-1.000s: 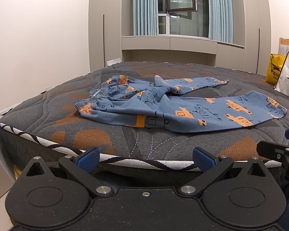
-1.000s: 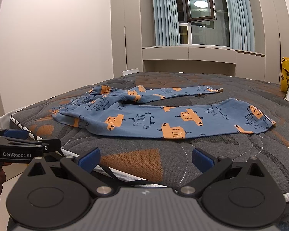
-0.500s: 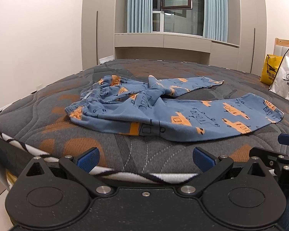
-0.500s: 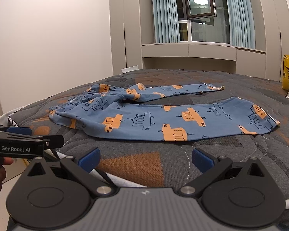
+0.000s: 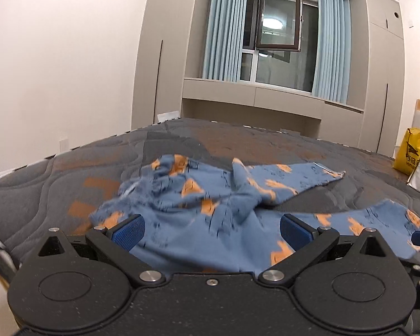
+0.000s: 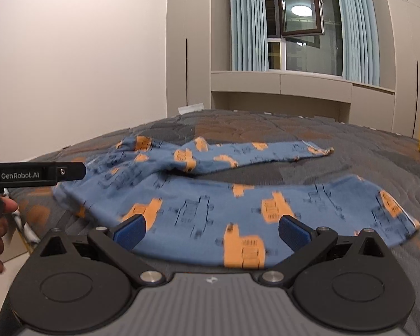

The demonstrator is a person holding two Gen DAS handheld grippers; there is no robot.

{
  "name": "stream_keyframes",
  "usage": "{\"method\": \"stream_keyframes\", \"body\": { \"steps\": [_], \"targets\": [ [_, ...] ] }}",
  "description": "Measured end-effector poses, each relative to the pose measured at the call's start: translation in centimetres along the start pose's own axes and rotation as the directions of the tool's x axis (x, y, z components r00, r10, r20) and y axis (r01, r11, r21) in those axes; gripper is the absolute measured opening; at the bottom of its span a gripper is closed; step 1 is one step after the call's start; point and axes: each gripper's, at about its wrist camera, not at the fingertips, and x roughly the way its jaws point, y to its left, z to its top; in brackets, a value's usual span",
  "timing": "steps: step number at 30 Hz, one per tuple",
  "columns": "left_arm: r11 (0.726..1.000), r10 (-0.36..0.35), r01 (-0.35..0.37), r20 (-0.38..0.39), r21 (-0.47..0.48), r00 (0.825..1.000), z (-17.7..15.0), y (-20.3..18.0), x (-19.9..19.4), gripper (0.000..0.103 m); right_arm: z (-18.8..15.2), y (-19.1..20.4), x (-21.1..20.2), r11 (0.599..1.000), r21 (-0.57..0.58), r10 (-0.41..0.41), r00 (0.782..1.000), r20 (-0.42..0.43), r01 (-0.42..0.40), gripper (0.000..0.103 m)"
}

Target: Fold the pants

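Pants: lying rumpled on the bed.
Left tongs: hovering spread, gripping nothing.
Right tongs: hovering spread, empty.

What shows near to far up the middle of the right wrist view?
Right tongs, open → near pant leg → bare mattress strip → far pant leg → window ledge cabinets → window.
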Motion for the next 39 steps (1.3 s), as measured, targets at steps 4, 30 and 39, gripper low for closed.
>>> {"method": "stream_keyframes", "body": {
  "steps": [4,30,39],
  "targets": [
    [0.999,0.0,-0.001,0.031,0.037,1.0,1.7,-0.5,1.7,0.103,1.5,-1.3,2.2,0.999,0.039,-0.002,1.0,0.028,0.0,0.103],
    [0.928,0.052,-0.028,-0.053,0.371,0.997,11.4,8.0,20.6,0.103,14.9,-8.9,23.3,0.934,-0.175,0.286,0.946,-0.15,-0.311,0.103],
    [0.895,-0.169,0.259,-0.261,0.363,0.95,13.2,10.8,29.6,0.103,17.9,-10.2,36.1,0.804,-0.331,0.396,0.859,-0.323,-0.495,0.102]
  ]
}}
